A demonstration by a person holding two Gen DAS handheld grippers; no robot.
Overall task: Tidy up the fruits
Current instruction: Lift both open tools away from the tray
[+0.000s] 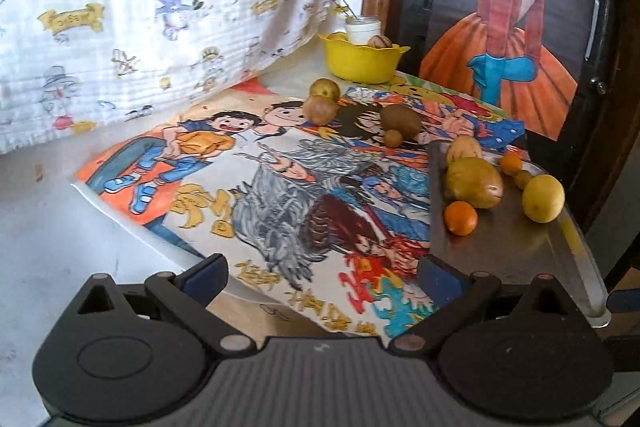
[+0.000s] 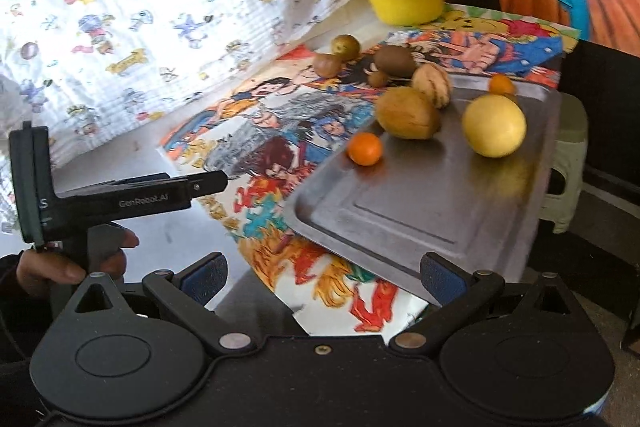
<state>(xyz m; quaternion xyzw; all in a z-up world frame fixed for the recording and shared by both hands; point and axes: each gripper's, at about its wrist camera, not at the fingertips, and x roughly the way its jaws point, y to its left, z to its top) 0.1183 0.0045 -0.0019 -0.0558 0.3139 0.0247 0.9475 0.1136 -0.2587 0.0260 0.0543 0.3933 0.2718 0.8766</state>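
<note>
A steel tray (image 1: 500, 247) (image 2: 400, 211) holds a yellow lemon (image 1: 543, 198) (image 2: 494, 125), a green-brown mango (image 1: 474, 182) (image 2: 408, 113), a small orange (image 1: 461, 218) (image 2: 364, 149), a striped melon (image 2: 432, 85) and a second small orange (image 1: 511, 163) (image 2: 501, 84). Several brown fruits, among them a kiwi (image 1: 401, 121) (image 2: 394, 59), lie on the cartoon mat (image 1: 280, 187) behind the tray. A yellow bowl (image 1: 362, 61) (image 2: 406, 3) at the back holds fruit. My left gripper (image 1: 322, 275) is open and empty over the mat; it also shows from the side in the right wrist view (image 2: 218, 181). My right gripper (image 2: 322, 277) is open and empty at the tray's near edge.
A cartoon-print white cloth (image 1: 140, 7) hangs at the back left. A painted dark panel (image 1: 512, 7) stands behind the table at the right. A white jar (image 1: 363, 27) sits behind the bowl. A pale plastic stool (image 2: 568, 163) stands right of the tray.
</note>
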